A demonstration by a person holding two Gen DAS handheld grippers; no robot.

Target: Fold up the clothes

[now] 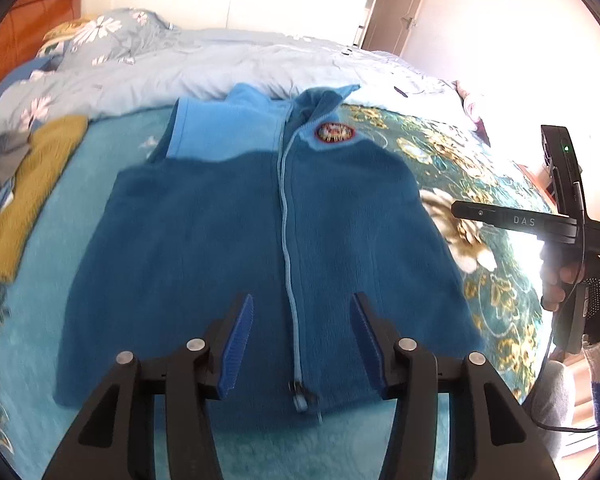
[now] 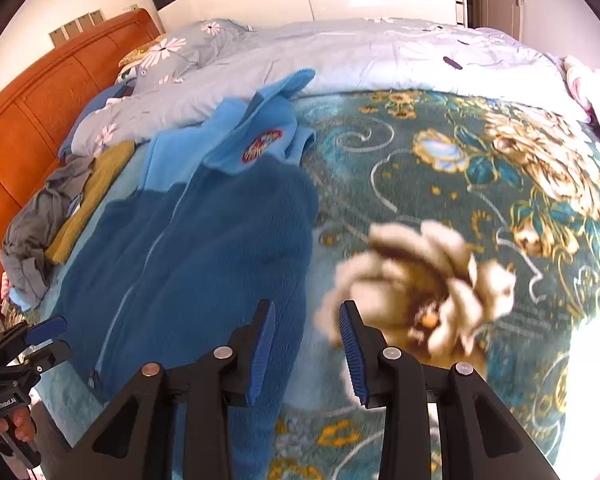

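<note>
- Fleece vest (image 1: 260, 248) in two blues lies flat and front-up on the bed blanket (image 1: 112, 160), zipped, its zipper (image 1: 286, 200) running straight away from the near edge toward the collar at the far end.
- That zipper line is the vest's long axis; the hem lies nearest the tongs, the round chest badge (image 1: 333, 133) just right of the zipper near the collar.
- The left gripper (image 1: 300, 340) hangs above the hem, its jaws parted to either side of the zipper and holding nothing; of the two tools it sits closer to the garment's middle.
- The right gripper (image 2: 306, 344) hovers off the vest's right edge, jaws also parted and empty, one finger over the fleece border and the other over the floral blanket beside it.
- Spread out whole like this, the vest would fit either a garment laid ready for folding or one just smoothed between folds; any fold across would turn about the zipper line, by this reading.
- Left of the vest lie a mustard cloth (image 1: 28, 196) and a grey crumpled garment (image 2: 32, 236); beyond its collar a pale flowered quilt (image 1: 180, 72).
- Whether the vest has sleeves tucked beneath cannot be told; its near hem is partly covered by the left tool, and motion blur softens the blanket edges.
</note>
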